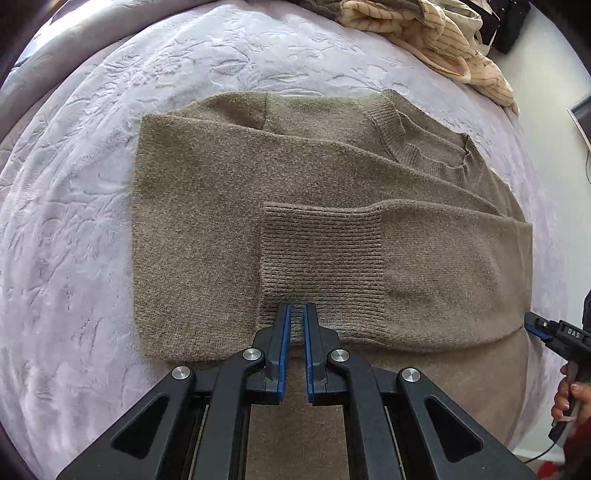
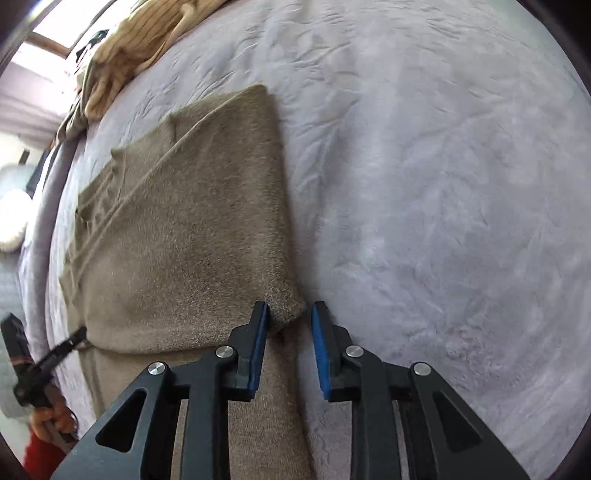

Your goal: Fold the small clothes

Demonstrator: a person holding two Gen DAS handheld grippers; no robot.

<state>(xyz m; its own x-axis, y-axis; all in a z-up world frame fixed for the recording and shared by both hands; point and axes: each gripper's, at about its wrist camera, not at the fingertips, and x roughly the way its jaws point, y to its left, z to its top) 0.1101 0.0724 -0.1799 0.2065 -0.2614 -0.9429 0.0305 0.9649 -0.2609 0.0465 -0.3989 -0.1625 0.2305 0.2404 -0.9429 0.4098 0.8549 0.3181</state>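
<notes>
A brown knit sweater [image 1: 314, 206] lies flat on the lilac bedspread [image 1: 74, 221], both sleeves folded across its body and the ribbed cuff [image 1: 321, 258] on top. My left gripper [image 1: 297, 308] hovers over the cuff's near edge, its jaws a narrow gap apart with nothing between them. In the right wrist view the sweater [image 2: 184, 229] fills the left half. My right gripper [image 2: 288, 308] is open, its jaws on either side of the folded sleeve's near right corner [image 2: 288, 306]. The right gripper also shows at the left wrist view's right edge [image 1: 532, 323].
A heap of cream striped clothes [image 1: 424, 33] lies at the bed's far edge, also seen top left in the right wrist view [image 2: 125, 48]. Bare bedspread [image 2: 443, 221] stretches right of the sweater. A dark object [image 1: 513, 26] sits beyond the heap.
</notes>
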